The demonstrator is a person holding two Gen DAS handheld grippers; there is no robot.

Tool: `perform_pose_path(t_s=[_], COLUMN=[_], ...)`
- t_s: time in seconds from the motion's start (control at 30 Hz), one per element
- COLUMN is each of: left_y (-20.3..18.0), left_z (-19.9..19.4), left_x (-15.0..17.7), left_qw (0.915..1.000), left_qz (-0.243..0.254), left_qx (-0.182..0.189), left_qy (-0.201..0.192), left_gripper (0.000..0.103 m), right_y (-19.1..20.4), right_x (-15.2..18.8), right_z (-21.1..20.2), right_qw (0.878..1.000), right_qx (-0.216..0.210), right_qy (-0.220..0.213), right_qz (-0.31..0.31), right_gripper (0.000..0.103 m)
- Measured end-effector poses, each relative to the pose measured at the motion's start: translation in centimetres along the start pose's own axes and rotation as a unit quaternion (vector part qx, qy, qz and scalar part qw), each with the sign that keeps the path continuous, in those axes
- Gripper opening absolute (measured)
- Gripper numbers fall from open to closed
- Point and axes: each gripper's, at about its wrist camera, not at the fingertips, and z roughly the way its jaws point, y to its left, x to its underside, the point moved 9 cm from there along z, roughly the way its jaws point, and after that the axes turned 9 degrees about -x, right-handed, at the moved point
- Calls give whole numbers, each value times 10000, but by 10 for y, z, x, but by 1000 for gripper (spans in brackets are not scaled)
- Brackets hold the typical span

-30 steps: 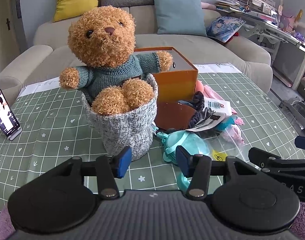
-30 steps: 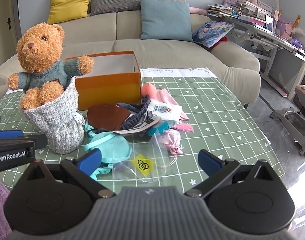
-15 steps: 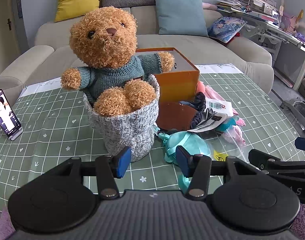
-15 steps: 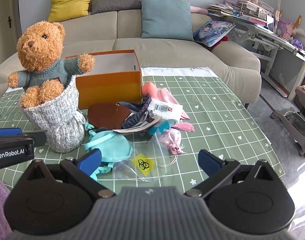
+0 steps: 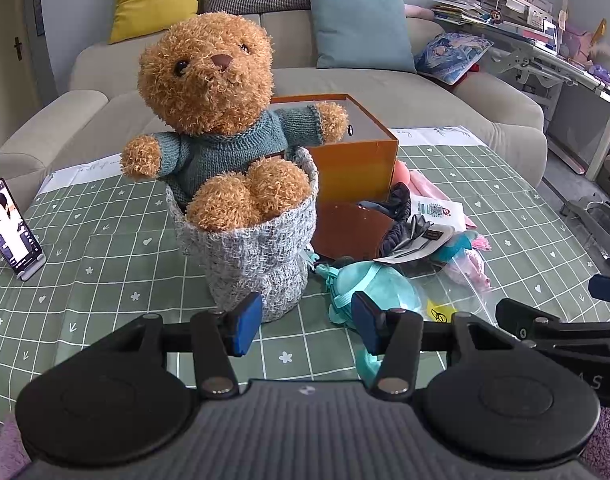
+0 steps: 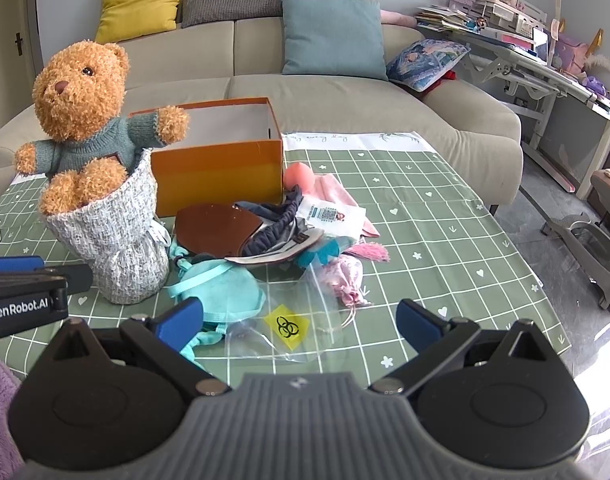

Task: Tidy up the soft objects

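Observation:
A brown teddy bear (image 5: 209,92) in a teal sweater sits upright in a grey knitted pouch (image 5: 253,256). Behind it stands an open orange box (image 5: 357,160). Right of the pouch lies a heap: a teal fabric pouch (image 6: 221,288), a dark scrunchie (image 6: 277,224), a brown flap (image 6: 213,224), pink cloth (image 6: 333,192) and a small pink bag (image 6: 349,280). My left gripper (image 5: 303,322) is open just in front of the grey pouch, nothing between its fingers. My right gripper (image 6: 299,322) is open wide over a clear bag (image 6: 289,328) with a yellow sticker.
A green checked tablecloth (image 6: 445,232) covers the table. A phone on a stand (image 5: 13,228) is at the far left. A beige sofa (image 6: 345,104) with cushions sits behind the table. A desk (image 6: 545,64) stands at the right, with bare floor beside it.

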Motion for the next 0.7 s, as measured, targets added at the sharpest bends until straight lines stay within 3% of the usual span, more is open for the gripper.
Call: perform_pose_path(t_s=[0.7], left_y=[-1], left_z=[1], left_x=[2], left_qw=[10000], left_qz=[13], left_qx=[1], left_qy=[25], left_gripper=[61], right_y=[0], right_x=[3], right_z=[1], right_qw=[10000], right_qx=[-10], right_qy=[28], right_qz=[30], right_gripper=[100])
